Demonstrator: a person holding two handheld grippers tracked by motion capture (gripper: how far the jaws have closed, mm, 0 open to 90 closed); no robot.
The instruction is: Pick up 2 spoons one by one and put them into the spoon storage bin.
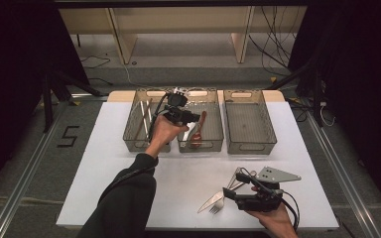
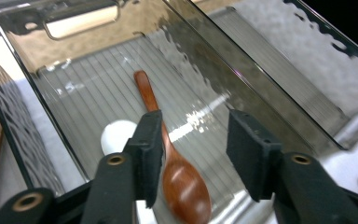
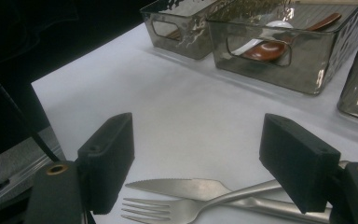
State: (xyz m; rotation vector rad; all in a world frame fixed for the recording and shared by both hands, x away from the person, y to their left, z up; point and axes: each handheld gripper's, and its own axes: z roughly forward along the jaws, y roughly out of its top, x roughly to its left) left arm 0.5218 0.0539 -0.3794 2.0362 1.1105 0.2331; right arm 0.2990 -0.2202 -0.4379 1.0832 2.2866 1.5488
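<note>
My left gripper [image 1: 194, 117] hovers over the middle clear bin [image 1: 201, 145], held by a hand in a dark sleeve. In the left gripper view its jaws [image 2: 193, 126] stand apart, gripping nothing. Below them a brown wooden spoon [image 2: 182, 182] lies on the bin floor, partly over a white spoon [image 2: 116, 135]. My right gripper [image 1: 228, 191] rests low near the table's front right. Its jaws [image 3: 200, 140] are open, pointing over a steel knife [image 3: 182, 186] and a fork [image 3: 168, 210] that lie crossed on the white table.
Three clear bins stand in a row at the back of the table. The left bin [image 1: 138, 121] holds brown sticks and the right bin [image 1: 249, 121] looks bare inside. White tabletop [image 1: 178, 173] stretches between the bins and the cutlery. Dark floor surrounds the table.
</note>
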